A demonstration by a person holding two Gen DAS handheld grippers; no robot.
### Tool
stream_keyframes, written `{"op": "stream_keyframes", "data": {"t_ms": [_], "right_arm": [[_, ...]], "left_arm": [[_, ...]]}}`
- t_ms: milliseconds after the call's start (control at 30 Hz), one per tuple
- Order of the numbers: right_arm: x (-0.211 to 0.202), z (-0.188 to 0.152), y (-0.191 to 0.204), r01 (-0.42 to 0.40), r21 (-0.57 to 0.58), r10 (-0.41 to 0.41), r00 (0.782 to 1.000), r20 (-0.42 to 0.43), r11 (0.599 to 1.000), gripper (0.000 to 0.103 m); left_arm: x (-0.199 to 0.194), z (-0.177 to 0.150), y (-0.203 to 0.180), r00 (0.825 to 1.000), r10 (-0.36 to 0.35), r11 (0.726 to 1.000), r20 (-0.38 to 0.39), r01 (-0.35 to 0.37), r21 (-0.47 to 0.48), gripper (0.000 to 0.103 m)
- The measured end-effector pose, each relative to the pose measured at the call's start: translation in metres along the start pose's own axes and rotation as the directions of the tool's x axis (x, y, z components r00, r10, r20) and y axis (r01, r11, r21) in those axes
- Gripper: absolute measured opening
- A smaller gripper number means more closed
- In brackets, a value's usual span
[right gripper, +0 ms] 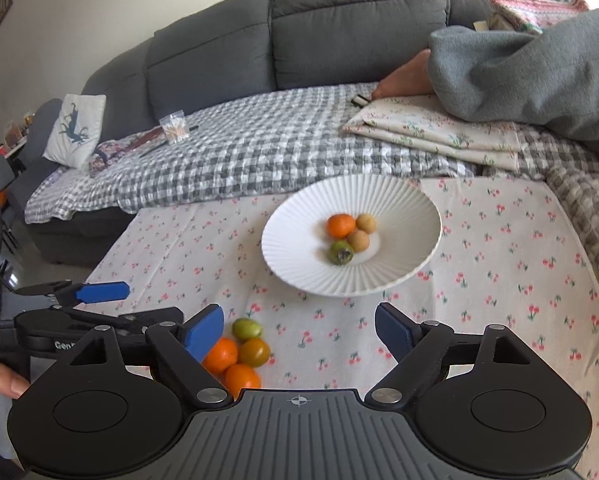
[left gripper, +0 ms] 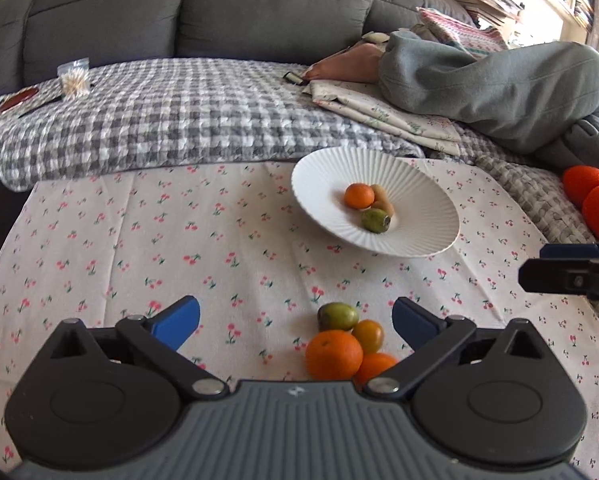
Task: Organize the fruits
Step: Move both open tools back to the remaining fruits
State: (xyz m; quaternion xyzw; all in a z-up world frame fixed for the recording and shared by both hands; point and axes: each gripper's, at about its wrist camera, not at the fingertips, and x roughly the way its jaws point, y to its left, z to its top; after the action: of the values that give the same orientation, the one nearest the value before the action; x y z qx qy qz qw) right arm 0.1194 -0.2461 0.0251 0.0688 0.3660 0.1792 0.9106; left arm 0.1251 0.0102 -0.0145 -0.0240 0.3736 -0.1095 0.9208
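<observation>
The job looks about half done. The plate (right gripper: 351, 276) sits at the far middle of the cloth-covered surface (right gripper: 499, 300) and already holds four fruits: one orange (right gripper: 340, 226), two tan ones (right gripper: 366, 223) behind and beside it, and one green fruit (right gripper: 341, 252) nearest the viewer. In the left wrist view the two tan ones overlap, so the count comes from the right wrist view.

Four more fruits lie in a tight, touching cluster (left gripper: 345, 342) on the near part of the surface, well apart from the plate: a green one (left gripper: 337, 316) farthest, a green-orange one (left gripper: 368, 336) just behind the two oranges, a big orange (left gripper: 333, 354) and a smaller orange (left gripper: 375, 366) partly hidden by the tool body. These are what is left to move, I judge.

The left tool (left gripper: 295, 320) is spread wide and empty, the cluster lying between its fingers. The right tool (right gripper: 299, 330) is likewise wide apart and holds nothing, with the cluster by its left finger.
</observation>
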Motion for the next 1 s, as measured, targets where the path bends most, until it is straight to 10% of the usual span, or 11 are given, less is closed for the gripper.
{"op": "stream_keyframes", "data": {"t_ms": [533,1000], "right_arm": [[0.014,-0.038,0.024,-0.022,-0.068,0.014,0.992,-0.122,0.997,0.085],[0.036,-0.052,0.034,-0.014,-0.115,-0.007,0.984,-0.177,0.993,0.083]], "left_arm": [[0.021,-0.024,0.005,0.992,-0.079,0.994,-0.103,0.071,-0.083,0.098],[0.059,-0.033,0.005,0.98,-0.132,0.982,-0.147,0.109,-0.155,0.07]]}}
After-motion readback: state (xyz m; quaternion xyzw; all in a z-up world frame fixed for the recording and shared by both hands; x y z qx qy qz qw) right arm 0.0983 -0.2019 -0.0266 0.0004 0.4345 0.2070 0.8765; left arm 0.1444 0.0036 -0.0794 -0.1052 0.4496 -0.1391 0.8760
